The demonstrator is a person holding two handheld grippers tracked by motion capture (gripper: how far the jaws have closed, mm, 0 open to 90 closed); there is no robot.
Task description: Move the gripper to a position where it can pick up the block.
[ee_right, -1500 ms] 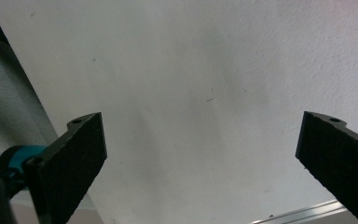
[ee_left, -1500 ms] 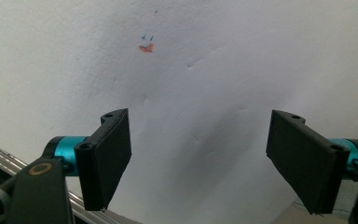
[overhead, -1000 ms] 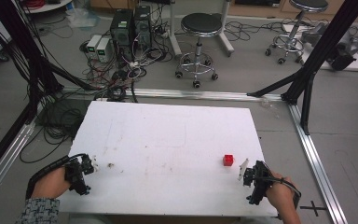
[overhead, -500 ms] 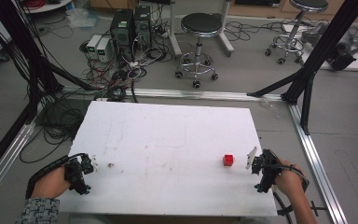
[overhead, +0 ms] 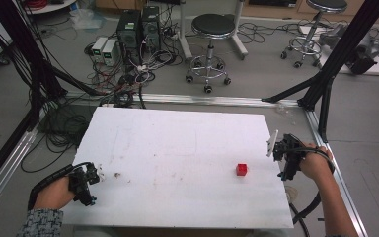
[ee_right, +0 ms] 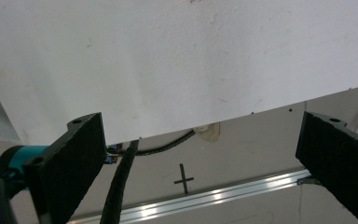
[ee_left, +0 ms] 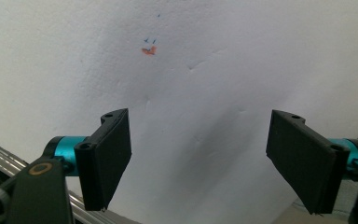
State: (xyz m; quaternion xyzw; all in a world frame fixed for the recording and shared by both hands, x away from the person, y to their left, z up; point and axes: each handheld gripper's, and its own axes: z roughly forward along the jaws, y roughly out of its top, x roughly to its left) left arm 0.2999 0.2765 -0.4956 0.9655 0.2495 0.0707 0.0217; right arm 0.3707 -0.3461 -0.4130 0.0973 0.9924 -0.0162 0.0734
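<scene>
A small red cube point(overhead: 242, 169) sits alone on the white table board point(overhead: 177, 148), right of centre. My right gripper point(overhead: 282, 152) hovers at the board's right edge, a short way right of the cube and slightly beyond it. In the right gripper view the right gripper point(ee_right: 204, 119) is open wide and holds nothing, with the board's edge and the floor between its jaws. My left gripper point(overhead: 90, 178) rests at the board's near left corner, far from the cube. The left gripper point(ee_left: 199, 116) is open too, over bare board with a small orange mark point(ee_left: 148, 51).
Aluminium rails point(overhead: 325, 148) frame the board. Black frame posts point(overhead: 335, 59) rise at the far right and far left. Stools point(overhead: 209, 29), computer boxes and tangled cables lie on the floor beyond. A black cross mark point(ee_right: 184, 178) is on the floor beside the board.
My right gripper has moved right and away from the person, from the near right corner to the board's right edge past the cube. The left gripper and the cube stayed put.
</scene>
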